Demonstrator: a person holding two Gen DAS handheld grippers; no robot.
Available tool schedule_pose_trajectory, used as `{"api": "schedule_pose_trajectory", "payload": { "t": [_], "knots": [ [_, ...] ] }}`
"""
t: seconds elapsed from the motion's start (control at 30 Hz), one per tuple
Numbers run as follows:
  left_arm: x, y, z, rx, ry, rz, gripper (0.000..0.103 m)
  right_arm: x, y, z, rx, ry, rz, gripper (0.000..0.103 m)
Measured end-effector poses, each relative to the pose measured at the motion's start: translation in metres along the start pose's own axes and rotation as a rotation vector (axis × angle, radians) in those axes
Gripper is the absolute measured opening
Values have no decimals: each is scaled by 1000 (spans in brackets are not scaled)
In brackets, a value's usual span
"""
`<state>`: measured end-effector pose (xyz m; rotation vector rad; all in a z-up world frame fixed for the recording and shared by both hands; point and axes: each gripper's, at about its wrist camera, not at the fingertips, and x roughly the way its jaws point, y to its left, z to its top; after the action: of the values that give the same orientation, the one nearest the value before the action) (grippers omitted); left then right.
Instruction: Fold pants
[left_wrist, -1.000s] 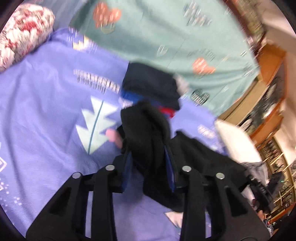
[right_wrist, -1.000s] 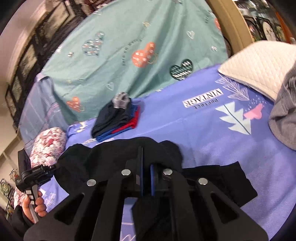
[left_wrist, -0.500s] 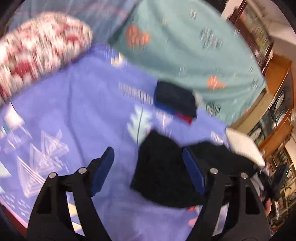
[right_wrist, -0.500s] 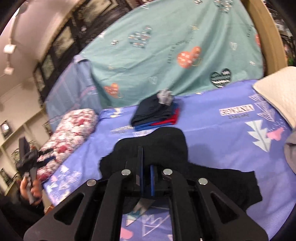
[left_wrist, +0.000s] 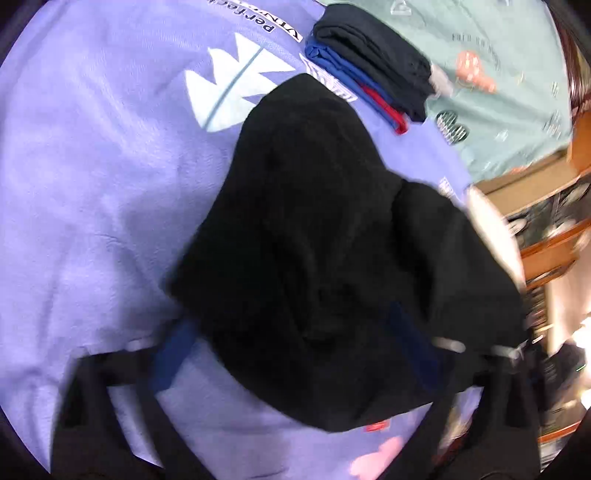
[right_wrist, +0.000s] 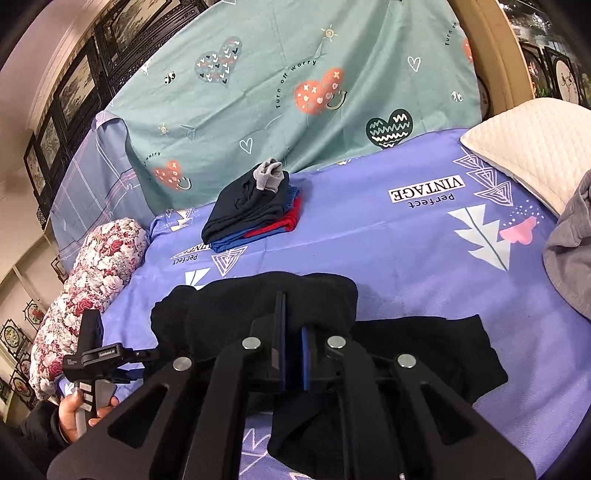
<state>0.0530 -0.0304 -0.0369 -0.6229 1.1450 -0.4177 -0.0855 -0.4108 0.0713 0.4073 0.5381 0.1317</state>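
Note:
The black pants (left_wrist: 317, 236) lie bunched on the purple bedsheet (left_wrist: 92, 184). In the left wrist view my left gripper (left_wrist: 295, 354) is open, its blue-padded fingers (left_wrist: 173, 354) wide apart on either side of the near edge of the pants, blurred by motion. In the right wrist view my right gripper (right_wrist: 291, 332) is shut on a fold of the black pants (right_wrist: 266, 302). More of the pants spreads to the right. The left gripper (right_wrist: 92, 354) also shows in the right wrist view, at the far left.
A stack of folded dark, blue and red clothes (right_wrist: 255, 210) lies further back on the bed, also in the left wrist view (left_wrist: 369, 70). A floral bolster (right_wrist: 85, 291) lies at the left, a white pillow (right_wrist: 535, 144) and grey garment (right_wrist: 572, 254) at the right.
My left gripper let go of the pants, opened wide, swung away and came back low over them. My right gripper stays shut on the fold.

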Motion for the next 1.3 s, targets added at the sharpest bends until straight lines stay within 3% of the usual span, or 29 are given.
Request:
{"api": "schedule_pose_trajectory", "payload": {
  "t": [0.03,0.13,0.2,0.3,0.4,0.47,0.57,0.63,0.7,0.77,0.87,0.97,1.07,1.13,1.23,1.27,1.3],
  "knots": [
    [2,8,1,-37,24,-79,19,-1,0,0,-1,-4,1,8],
    [-19,11,-9,1,-74,-98,19,-8,-1,-2,-4,-15,16,8],
    [-48,4,-15,41,-160,-159,18,-16,0,-3,-11,-25,43,7],
    [-110,-7,-26,121,-322,-250,18,-37,10,-5,-45,-41,128,7],
    [-161,-15,-34,160,-426,-327,18,-60,24,-5,-80,-66,224,7],
    [-215,-19,-48,209,-529,-373,18,-78,38,-2,-115,-78,299,7],
    [-286,-27,-68,272,-667,-401,18,-100,57,5,-147,-74,411,7],
    [-318,-33,-76,285,-713,-374,18,-110,70,12,-156,-64,464,9],
    [-323,-35,-68,255,-690,-336,19,-111,79,20,-148,-36,475,14],
    [-303,-28,-47,199,-609,-283,19,-90,90,27,-121,63,424,17],
    [-236,5,-11,88,-435,-198,20,-28,101,20,-119,222,282,17],
    [-170,53,6,-53,-259,-131,17,46,85,-3,-68,416,132,21],
    [-143,83,6,-100,-205,-70,17,66,59,-19,50,516,126,36],
    [-143,86,4,-88,-194,-60,21,50,53,-17,71,481,170,55],
    [-151,80,2,-60,-210,-43,49,18,56,-5,69,423,251,83],
    [-152,75,3,-54,-213,-45,78,6,60,-3,76,416,313,85],
    [-153,70,2,-45,-223,-37,89,-2,65,-2,81,428,389,87]
  ]
}}
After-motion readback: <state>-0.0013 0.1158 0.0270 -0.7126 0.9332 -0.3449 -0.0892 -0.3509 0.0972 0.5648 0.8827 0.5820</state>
